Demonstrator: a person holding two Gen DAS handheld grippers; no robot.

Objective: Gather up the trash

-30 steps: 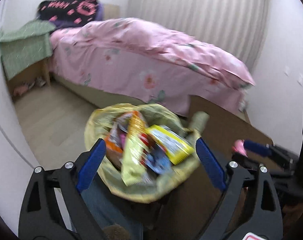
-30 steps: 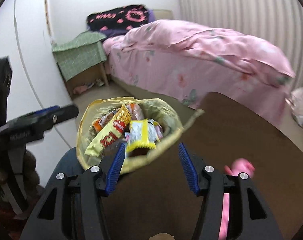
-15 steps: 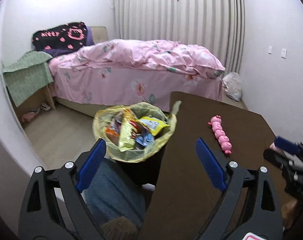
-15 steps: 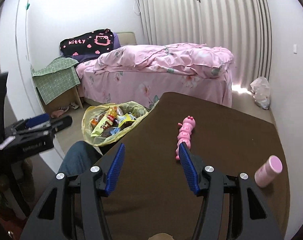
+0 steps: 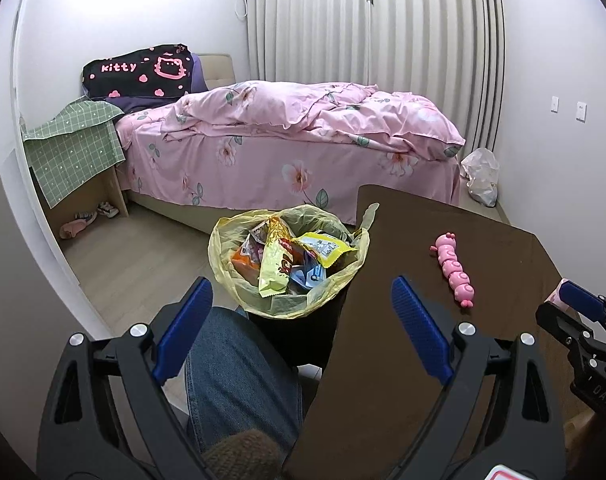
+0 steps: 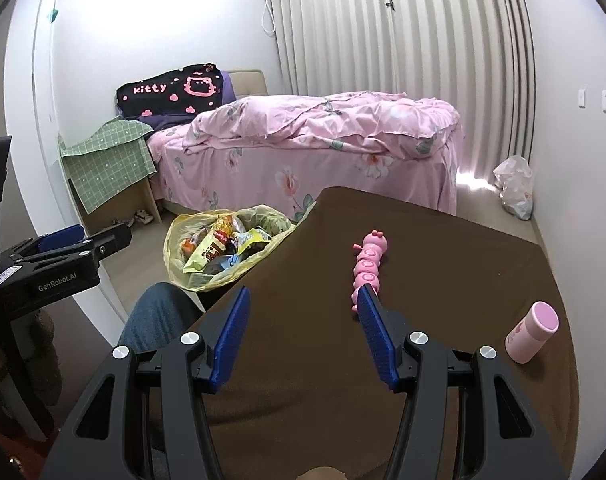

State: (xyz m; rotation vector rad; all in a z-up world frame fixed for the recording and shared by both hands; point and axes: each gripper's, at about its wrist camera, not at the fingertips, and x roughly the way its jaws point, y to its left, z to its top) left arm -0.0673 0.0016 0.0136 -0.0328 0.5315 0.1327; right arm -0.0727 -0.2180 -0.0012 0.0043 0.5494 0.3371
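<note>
A bin lined with a yellow plastic bag (image 5: 223, 256) (image 6: 173, 248) stands on the floor at the left edge of the brown table (image 5: 443, 264) (image 6: 443, 264). Snack wrappers (image 5: 279, 264) (image 6: 211, 252) fill it to the rim. My left gripper (image 5: 301, 292) hangs open and empty, back from the bin and above a person's jeans-clad knee (image 5: 239, 376). My right gripper (image 6: 303, 300) is open and empty over the near part of the table. Each gripper also shows at the edge of the other's view.
A pink caterpillar toy (image 5: 453, 270) (image 6: 367, 268) lies on the table, and a pink bottle (image 6: 533, 332) lies at its right side. Beyond stand a bed with pink bedding (image 5: 295, 140), a green-covered nightstand (image 5: 75, 148) and a white plastic bag (image 5: 481, 176) by the wall.
Both grippers have pulled back from the bin, which now looks smaller and farther off. The table, toy and bottle have come into view. Both stay open and empty.
</note>
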